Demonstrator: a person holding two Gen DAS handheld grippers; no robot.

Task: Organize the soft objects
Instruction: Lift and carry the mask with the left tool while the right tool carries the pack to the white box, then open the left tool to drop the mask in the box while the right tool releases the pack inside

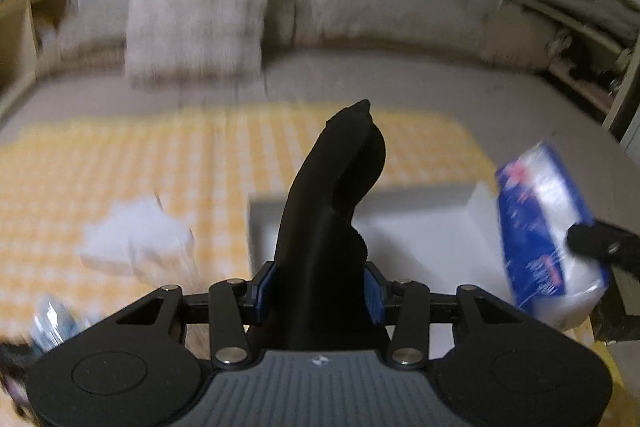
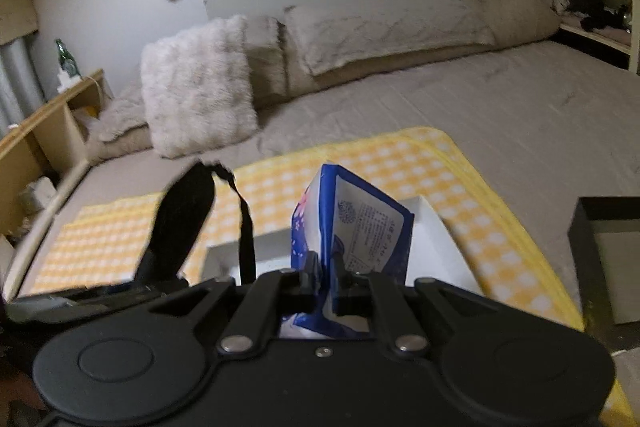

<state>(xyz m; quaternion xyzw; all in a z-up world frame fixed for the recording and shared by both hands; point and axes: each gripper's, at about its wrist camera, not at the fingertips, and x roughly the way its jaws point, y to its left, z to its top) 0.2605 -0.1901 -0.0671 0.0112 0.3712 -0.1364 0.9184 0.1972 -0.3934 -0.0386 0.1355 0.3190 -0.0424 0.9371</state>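
Observation:
My left gripper (image 1: 318,289) is shut on a black soft eye mask (image 1: 332,195) and holds it upright above the yellow checked blanket (image 1: 120,167); the mask and its strap also show in the right wrist view (image 2: 180,223). My right gripper (image 2: 326,285) is shut on a blue and white tissue pack (image 2: 352,227), which also shows at the right of the left wrist view (image 1: 540,227). Both are held over a white open box (image 1: 420,227), also in the right wrist view (image 2: 432,247). A white soft packet (image 1: 136,239) lies on the blanket to the left.
A fluffy pillow (image 2: 196,87) and beige bedding (image 2: 384,31) lie at the bed's head. A wooden shelf with a green bottle (image 2: 66,59) stands left. A black box (image 2: 612,255) sits at the right. A crinkly plastic packet (image 1: 52,323) lies at the lower left.

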